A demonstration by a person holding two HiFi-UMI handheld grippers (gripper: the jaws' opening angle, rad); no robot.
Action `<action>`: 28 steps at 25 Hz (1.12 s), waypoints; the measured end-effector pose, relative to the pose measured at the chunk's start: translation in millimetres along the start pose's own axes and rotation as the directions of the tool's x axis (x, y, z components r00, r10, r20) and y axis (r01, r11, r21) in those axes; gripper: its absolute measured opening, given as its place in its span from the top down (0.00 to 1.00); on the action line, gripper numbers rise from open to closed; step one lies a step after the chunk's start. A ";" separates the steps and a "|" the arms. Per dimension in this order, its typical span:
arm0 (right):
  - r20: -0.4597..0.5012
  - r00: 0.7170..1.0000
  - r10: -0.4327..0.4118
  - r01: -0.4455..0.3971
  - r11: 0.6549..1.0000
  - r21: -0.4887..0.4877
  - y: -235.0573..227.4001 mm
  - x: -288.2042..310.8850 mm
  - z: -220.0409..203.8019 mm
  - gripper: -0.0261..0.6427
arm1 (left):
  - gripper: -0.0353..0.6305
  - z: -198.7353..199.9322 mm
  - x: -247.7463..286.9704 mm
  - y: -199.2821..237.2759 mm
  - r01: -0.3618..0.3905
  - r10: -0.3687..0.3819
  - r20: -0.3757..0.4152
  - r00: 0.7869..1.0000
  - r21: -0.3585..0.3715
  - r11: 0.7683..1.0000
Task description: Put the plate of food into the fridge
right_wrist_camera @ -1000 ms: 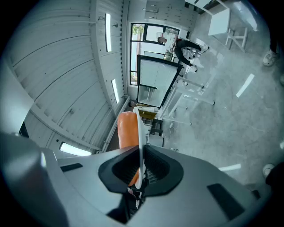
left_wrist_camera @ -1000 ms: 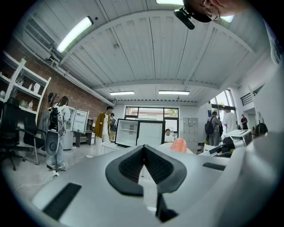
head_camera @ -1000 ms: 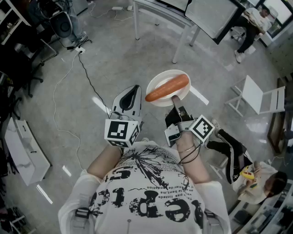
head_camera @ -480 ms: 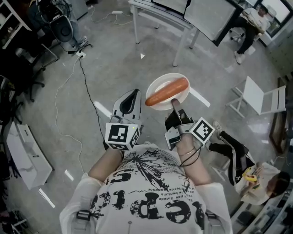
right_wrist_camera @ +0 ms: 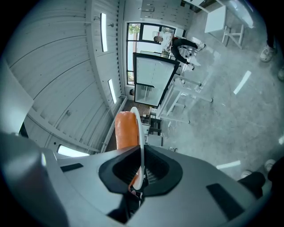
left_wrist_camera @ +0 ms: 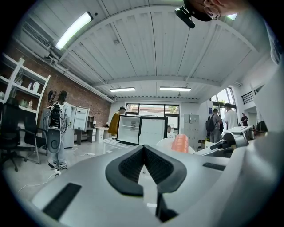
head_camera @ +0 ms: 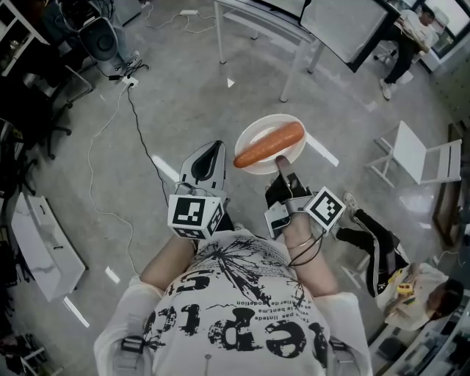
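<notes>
- A black cable is seen trailing over the grey floor at the left of the head view.
- Left of centre, the left gripper is held out above the floor. In the left gripper view, the left gripper is shown clenched on nothing, its jaws pressed together.
- Just right of it, at the centre of the frame, the white plate is held level in the air. An orange carrot is laid across it.
- The plate's near rim is grasped by the right gripper. In the right gripper view, the right gripper is seen closed on the plate, which shows edge-on between the pads, with the carrot to its left.
- A black-framed cabinet on a white table is seen at the upper centre, well apart from the plate.
- A white folding chair is seen at the right.
</notes>
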State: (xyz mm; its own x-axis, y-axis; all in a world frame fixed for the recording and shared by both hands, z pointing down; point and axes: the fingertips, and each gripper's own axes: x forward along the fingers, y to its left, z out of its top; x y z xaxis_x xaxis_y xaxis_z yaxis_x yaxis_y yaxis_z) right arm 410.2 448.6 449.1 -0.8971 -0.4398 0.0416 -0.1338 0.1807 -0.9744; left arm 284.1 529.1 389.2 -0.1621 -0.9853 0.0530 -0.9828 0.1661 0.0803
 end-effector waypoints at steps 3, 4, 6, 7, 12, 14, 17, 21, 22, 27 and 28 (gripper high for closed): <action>-0.002 1.000 -0.011 0.011 1.000 -0.022 -0.3 15.7 1.9 0.93 | 0.94 -2.6 12.5 13.3 0.002 -0.002 -0.009 1.000 -0.010 1.000; -0.002 1.000 -0.016 0.016 1.000 -0.022 -0.6 26.4 2.9 0.93 | 0.94 -3.7 20.7 22.4 0.001 -0.002 -0.015 1.000 -0.016 1.000; 0.001 1.000 -0.021 0.021 1.000 -0.014 -0.5 46.8 5.3 0.93 | 0.94 -4.6 37.6 40.0 0.002 -0.002 -0.025 1.000 -0.024 1.000; 0.005 1.000 -0.024 0.024 1.000 -0.013 -0.2 54.5 7.3 0.93 | 0.94 -4.0 45.0 46.9 0.003 -0.004 -0.027 1.000 -0.023 1.000; 0.066 0.997 -0.028 0.029 0.999 -0.025 3.1 90.7 25.6 0.93 | 0.94 7.9 84.0 84.9 0.010 -0.010 -0.019 1.000 -0.010 1.000; 0.087 0.996 -0.030 0.032 0.999 -0.016 3.9 109.4 31.3 0.93 | 0.94 14.7 101.8 101.8 0.018 -0.018 -0.013 1.000 -0.009 1.000; 0.110 0.993 -0.033 0.036 0.999 -0.022 9.5 139.9 38.8 0.93 | 0.94 23.7 129.0 123.0 0.046 -0.046 -0.011 0.999 -0.015 0.999; 0.156 0.987 -0.030 0.031 1.000 0.000 16.7 182.3 52.1 0.93 | 0.94 32.8 167.5 149.9 0.092 -0.092 -0.019 0.996 -0.014 0.996; 0.165 0.986 -0.029 0.029 1.000 0.006 18.0 193.2 53.8 0.93 | 0.94 35.5 175.5 158.4 0.098 -0.099 -0.019 0.995 -0.012 0.995; 0.202 0.979 -0.034 0.040 0.999 -0.022 26.4 253.2 65.2 0.93 | 0.94 53.1 220.0 207.6 0.124 -0.124 0.000 0.992 -0.002 0.992; 0.209 0.977 -0.038 0.042 0.999 -0.018 27.1 266.5 67.4 0.93 | 0.94 55.5 229.9 218.0 0.131 -0.131 0.002 0.991 0.001 0.991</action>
State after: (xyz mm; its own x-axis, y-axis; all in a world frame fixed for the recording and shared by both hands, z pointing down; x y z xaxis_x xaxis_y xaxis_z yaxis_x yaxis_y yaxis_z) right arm 195.9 277.0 418.9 -0.7835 -0.6206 0.0310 -0.1794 0.1781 -0.9675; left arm 27.7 336.5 363.7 -0.0321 -0.9987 0.0405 -0.9957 0.0355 0.0858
